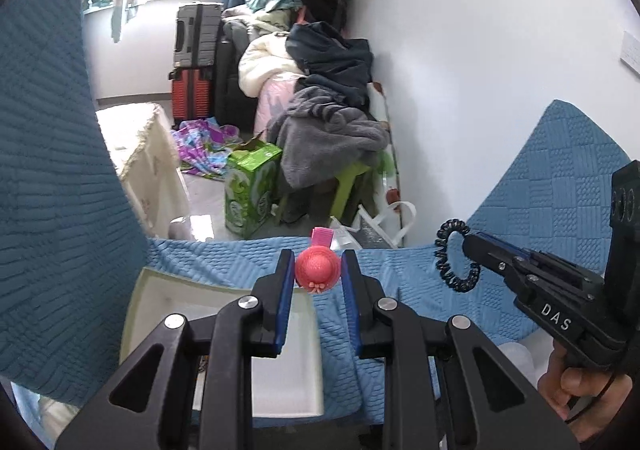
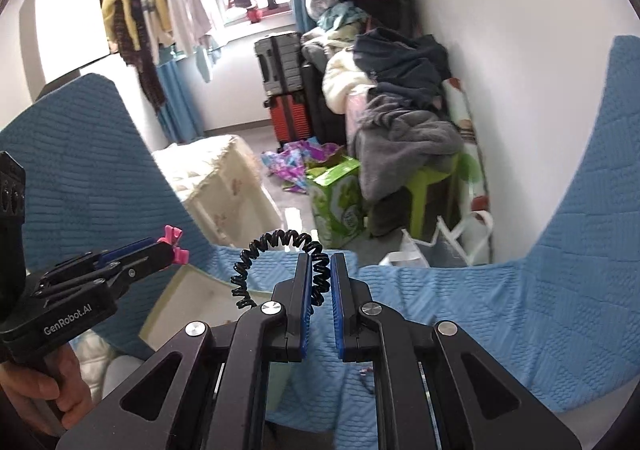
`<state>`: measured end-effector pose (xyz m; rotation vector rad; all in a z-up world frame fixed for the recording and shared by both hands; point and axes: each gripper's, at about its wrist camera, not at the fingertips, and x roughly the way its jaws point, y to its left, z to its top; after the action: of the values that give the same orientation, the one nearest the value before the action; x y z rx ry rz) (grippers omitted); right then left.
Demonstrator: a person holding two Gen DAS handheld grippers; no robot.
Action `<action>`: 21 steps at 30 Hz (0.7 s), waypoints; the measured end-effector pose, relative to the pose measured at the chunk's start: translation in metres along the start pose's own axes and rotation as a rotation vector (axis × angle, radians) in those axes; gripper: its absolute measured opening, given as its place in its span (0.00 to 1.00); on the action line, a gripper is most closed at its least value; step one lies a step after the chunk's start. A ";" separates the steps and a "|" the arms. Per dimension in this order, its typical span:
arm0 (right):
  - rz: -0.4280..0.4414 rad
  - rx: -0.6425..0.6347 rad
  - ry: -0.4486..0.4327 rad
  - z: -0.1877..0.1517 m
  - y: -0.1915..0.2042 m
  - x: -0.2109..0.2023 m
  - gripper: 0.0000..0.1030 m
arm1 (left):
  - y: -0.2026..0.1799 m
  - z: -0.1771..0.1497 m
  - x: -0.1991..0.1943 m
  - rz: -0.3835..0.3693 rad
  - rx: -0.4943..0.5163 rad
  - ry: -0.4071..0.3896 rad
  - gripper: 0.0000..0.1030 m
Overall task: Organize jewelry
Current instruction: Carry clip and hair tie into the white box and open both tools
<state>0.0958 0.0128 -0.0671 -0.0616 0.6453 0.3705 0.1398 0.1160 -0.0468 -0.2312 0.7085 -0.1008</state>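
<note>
Two hand-held grippers raised above a sofa draped in blue quilted cover, each carrying one hair accessory

Left gripper: clenched on a pink hair clip topped with a small round hat and bow; clip pinched between the blue pads, pink clasp end poking out past the tips. Seen from the right wrist view as a bit of pink at the left gripper's tip

Right gripper: clenched on a black spiral hair tie; one side of the coil caught between the pads, the rest looping out to the left, hanging free. Same tie visible in the left wrist view at the right gripper's tip, as a near-closed ring

White open box resting on the sofa seat, below and left of the left gripper; interior pale, contents hard to tell. Likely the place for both items

Cluttered room beyond: stacked suitcases, heaped clothes, green carton

Step in hand, as a judgement: carrying both pieces to the box. Best done by lowering one gripper at a time over the box opening, well inside the rim, then easing the jaws apart close to the bottom. Worth minding: springy tie apt to snag on a pad or bounce out
</note>
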 end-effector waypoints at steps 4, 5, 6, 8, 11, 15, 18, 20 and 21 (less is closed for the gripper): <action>0.020 0.017 0.030 -0.013 0.015 0.023 0.07 | 0.023 -0.013 0.008 0.017 -0.034 0.018 0.23; 0.025 0.016 0.042 -0.017 0.018 0.030 0.07 | 0.029 -0.017 0.012 0.022 -0.042 0.026 0.23; 0.030 0.012 0.059 -0.022 0.022 0.039 0.07 | 0.034 -0.022 0.015 0.026 -0.049 0.033 0.23; 0.028 -0.005 0.080 -0.030 0.029 0.050 0.07 | 0.044 -0.030 0.024 0.036 -0.061 0.051 0.23; 0.036 -0.018 0.120 -0.042 0.037 0.069 0.07 | 0.056 -0.041 0.037 0.050 -0.073 0.075 0.23; 0.045 -0.042 0.167 -0.057 0.050 0.090 0.07 | 0.073 -0.053 0.051 0.050 -0.104 0.100 0.23; 0.049 -0.053 0.186 -0.068 0.055 0.105 0.07 | 0.081 -0.061 0.059 0.060 -0.107 0.118 0.23; 0.054 -0.060 0.202 -0.074 0.059 0.115 0.07 | 0.087 -0.067 0.067 0.072 -0.108 0.133 0.23; 0.058 -0.062 0.214 -0.078 0.061 0.120 0.07 | 0.089 -0.070 0.070 0.075 -0.111 0.140 0.24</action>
<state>0.1177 0.0946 -0.1977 -0.1437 0.8478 0.4432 0.1480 0.1779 -0.1637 -0.3056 0.8627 -0.0063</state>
